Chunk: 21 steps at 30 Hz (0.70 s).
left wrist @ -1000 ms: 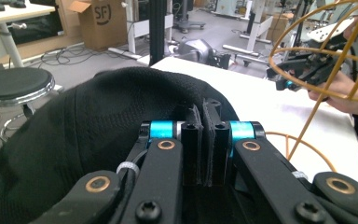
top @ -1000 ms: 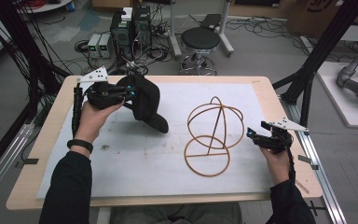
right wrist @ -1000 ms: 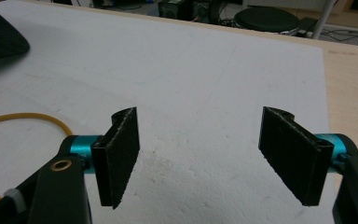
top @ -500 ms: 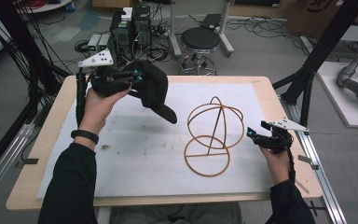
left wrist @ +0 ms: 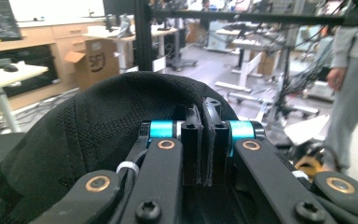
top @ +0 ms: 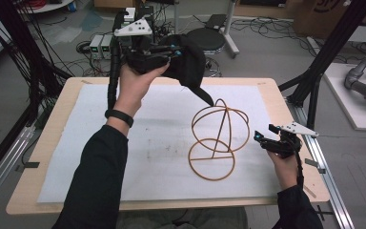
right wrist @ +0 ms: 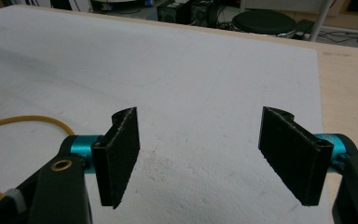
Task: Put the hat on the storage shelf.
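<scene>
A black cap hangs in the air over the far side of the table, brim pointing down toward the top of a gold wire stand. My left gripper is shut on the cap's edge. In the left gripper view the fabric is pinched between the closed pads of that gripper. The wire stand is a sphere frame on a ring base, standing on the white mat. My right gripper rests at the table's right edge beside the stand. It is open with nothing between its pads, and a bit of gold wire shows at its left.
A round black stool and electronics boxes stand on the floor behind the table. Black frame posts rise at the table's right. A person stands far off in the left gripper view.
My left hand has lifted the cap up off the mat and carried it toward the far side and to the right, its brim now near the stand's top. The right gripper has stayed still.
</scene>
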Each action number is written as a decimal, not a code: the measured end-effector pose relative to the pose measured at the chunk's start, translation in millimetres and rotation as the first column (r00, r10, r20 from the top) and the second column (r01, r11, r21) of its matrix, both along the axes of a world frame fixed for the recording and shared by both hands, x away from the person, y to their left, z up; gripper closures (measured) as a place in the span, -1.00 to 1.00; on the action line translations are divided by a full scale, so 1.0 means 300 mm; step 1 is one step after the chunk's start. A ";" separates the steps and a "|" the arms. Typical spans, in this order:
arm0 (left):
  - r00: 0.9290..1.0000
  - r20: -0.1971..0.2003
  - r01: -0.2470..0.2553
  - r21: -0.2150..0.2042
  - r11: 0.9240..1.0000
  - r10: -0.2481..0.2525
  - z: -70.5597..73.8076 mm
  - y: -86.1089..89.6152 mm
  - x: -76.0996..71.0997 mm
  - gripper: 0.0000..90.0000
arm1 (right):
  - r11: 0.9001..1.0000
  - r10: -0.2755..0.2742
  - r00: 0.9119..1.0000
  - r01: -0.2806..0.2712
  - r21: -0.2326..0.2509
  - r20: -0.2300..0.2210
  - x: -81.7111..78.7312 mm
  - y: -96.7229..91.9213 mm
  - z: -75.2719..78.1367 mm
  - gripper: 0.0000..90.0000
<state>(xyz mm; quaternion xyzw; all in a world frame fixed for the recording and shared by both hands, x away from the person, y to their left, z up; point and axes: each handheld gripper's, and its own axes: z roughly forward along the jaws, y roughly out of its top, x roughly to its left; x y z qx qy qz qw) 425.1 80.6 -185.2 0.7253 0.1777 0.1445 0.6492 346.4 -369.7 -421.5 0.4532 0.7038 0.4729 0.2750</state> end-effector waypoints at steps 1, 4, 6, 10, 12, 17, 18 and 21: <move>1.000 0.001 -0.008 0.000 1.000 0.008 0.005 -0.015 0.002 0.94 | 1.000 -0.001 1.000 0.001 0.000 0.000 -0.001 -0.003 0.000 -0.36; 1.000 0.007 -0.002 0.008 1.000 0.002 0.030 -0.101 0.015 0.94 | 1.000 -0.007 1.000 0.007 0.001 0.004 -0.004 -0.011 0.000 -0.36; 1.000 0.018 -0.003 0.015 1.000 0.003 0.036 -0.122 0.017 0.94 | 1.000 -0.012 1.000 0.012 0.005 0.006 -0.006 -0.015 0.001 -0.36; 0.998 0.046 -0.037 0.054 0.998 0.034 0.044 -0.197 0.047 0.94 | 1.000 -0.012 1.000 0.012 0.008 0.003 -0.010 -0.018 0.002 -0.36; 0.997 0.058 -0.064 0.064 0.996 0.060 0.039 -0.210 0.060 0.94 | 1.000 -0.012 1.000 0.012 0.009 0.006 -0.012 -0.019 0.002 -0.36; 0.995 0.051 -0.089 0.059 0.994 0.086 0.023 -0.216 0.092 0.94 | 1.000 -0.015 1.000 0.015 0.008 0.006 -0.018 -0.029 0.000 -0.36; 0.994 0.051 -0.095 0.045 0.994 0.093 0.019 -0.220 0.104 0.94 | 1.000 -0.019 1.000 0.019 0.012 0.001 -0.021 -0.033 0.000 -0.36; 0.994 0.044 -0.100 0.024 0.995 0.099 0.019 -0.231 0.120 0.94 | 1.000 -0.022 1.000 0.022 0.012 0.004 -0.028 -0.040 0.001 -0.36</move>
